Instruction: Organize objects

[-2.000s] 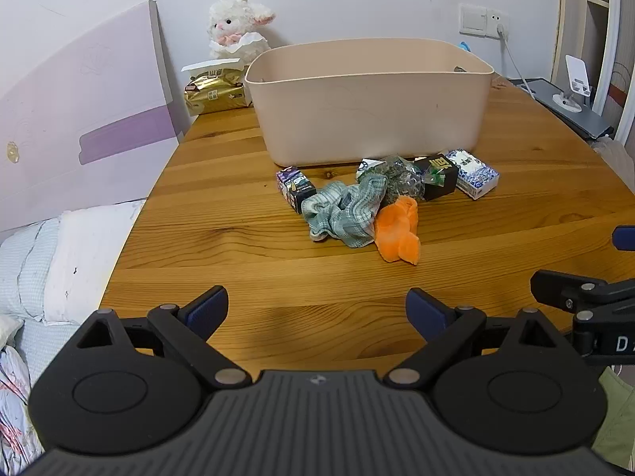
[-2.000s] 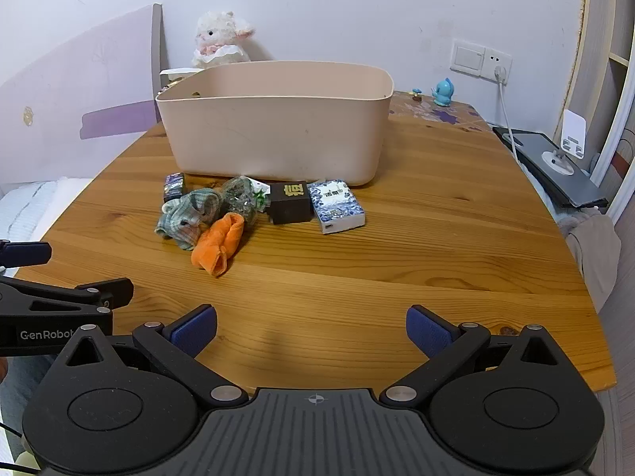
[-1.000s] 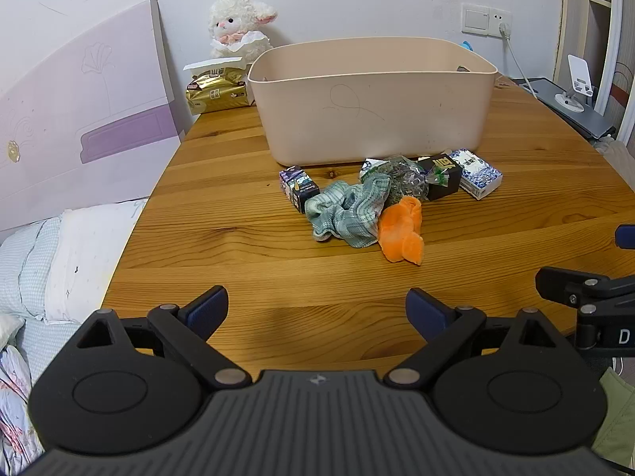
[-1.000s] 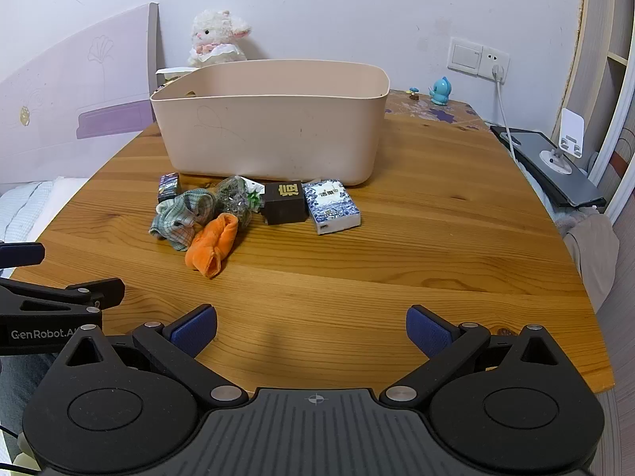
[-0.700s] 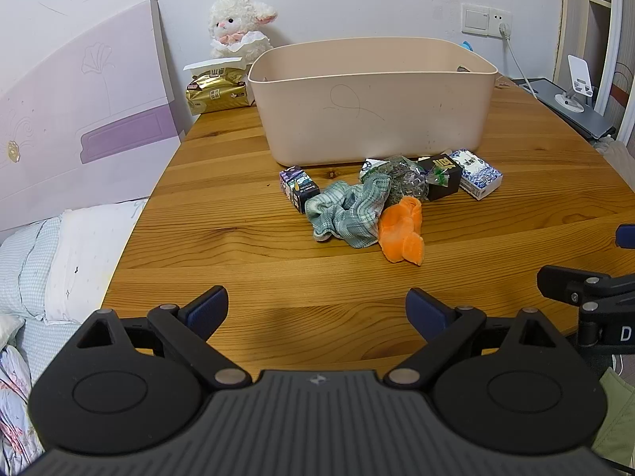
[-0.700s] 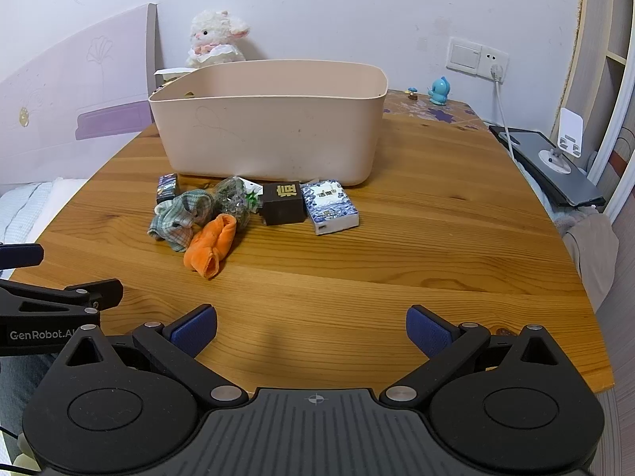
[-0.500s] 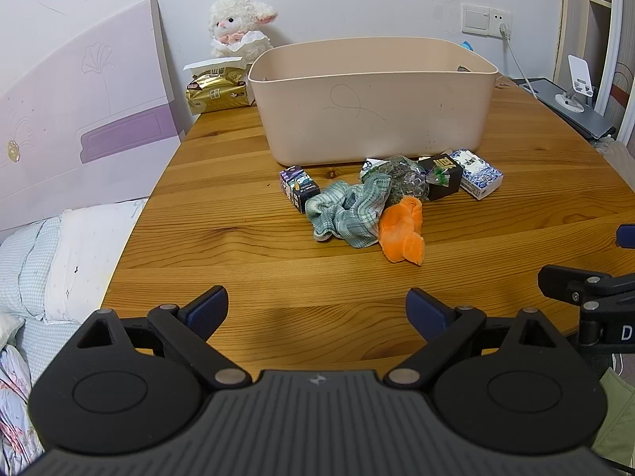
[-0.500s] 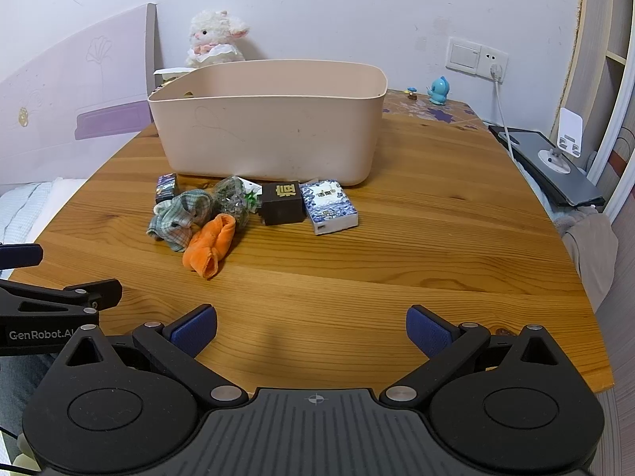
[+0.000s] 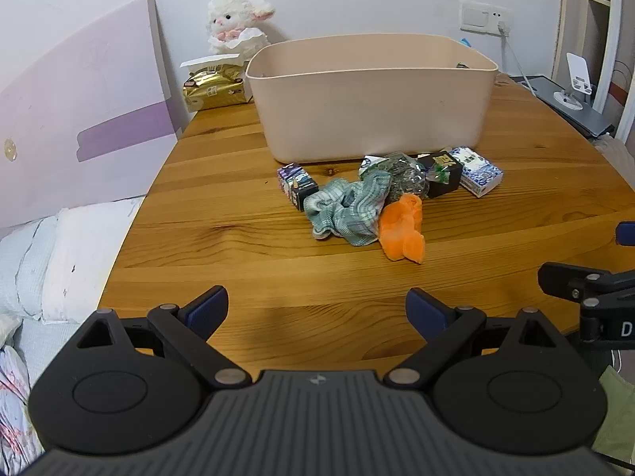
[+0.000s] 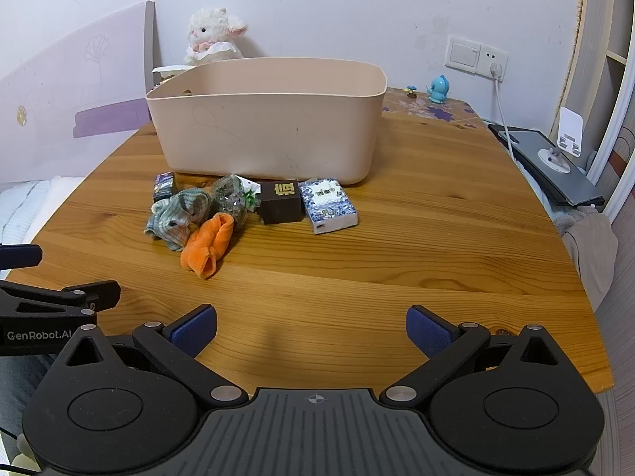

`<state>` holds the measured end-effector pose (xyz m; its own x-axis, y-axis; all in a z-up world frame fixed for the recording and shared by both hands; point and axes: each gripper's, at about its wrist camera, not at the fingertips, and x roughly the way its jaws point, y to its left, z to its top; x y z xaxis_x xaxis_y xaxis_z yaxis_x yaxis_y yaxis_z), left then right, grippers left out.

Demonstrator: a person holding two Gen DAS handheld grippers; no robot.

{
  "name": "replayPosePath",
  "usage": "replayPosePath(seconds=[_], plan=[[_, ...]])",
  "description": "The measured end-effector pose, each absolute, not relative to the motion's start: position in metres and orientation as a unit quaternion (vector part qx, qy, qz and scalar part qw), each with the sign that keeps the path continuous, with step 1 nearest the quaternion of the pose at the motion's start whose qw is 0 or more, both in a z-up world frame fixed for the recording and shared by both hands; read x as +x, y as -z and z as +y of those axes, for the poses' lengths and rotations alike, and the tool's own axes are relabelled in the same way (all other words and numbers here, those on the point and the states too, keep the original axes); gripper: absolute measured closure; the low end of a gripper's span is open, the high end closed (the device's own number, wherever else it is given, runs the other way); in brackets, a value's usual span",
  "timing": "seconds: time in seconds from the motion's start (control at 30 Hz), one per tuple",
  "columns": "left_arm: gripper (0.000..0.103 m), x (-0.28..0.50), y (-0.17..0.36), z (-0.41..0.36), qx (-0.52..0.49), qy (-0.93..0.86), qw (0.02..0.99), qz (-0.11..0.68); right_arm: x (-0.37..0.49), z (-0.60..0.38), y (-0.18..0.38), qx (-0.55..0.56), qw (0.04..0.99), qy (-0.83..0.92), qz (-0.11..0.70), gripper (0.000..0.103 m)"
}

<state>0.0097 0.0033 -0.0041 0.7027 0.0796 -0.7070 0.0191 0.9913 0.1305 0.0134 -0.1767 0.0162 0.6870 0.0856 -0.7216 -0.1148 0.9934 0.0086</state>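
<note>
A beige plastic bin stands at the back of the wooden table. In front of it lies a small pile: a green checked cloth, an orange cloth, a clear crinkled packet, a dark box with a gold character, a blue-and-white pack and a small purple box. My left gripper and right gripper hover open and empty over the near table edge, well short of the pile.
A plush lamb and a gold tissue pack sit behind the bin. A blue figurine, a wall socket with a cable and a grey laptop with a phone stand are at the right. A bed lies left.
Both views have shifted only slightly; the pile and bin sit a touch further left in the right wrist view. Both grippers stay open.
</note>
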Motion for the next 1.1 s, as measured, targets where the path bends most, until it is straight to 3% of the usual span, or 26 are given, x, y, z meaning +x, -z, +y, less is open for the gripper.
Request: replayPosePath(seconds=[1.1], plan=[[0.006, 0.036, 0.003, 0.009, 0.048, -0.002, 0.92, 0.389, 0.036, -0.187, -0.017, -0.015, 0.921, -0.048, 0.386, 0.0]])
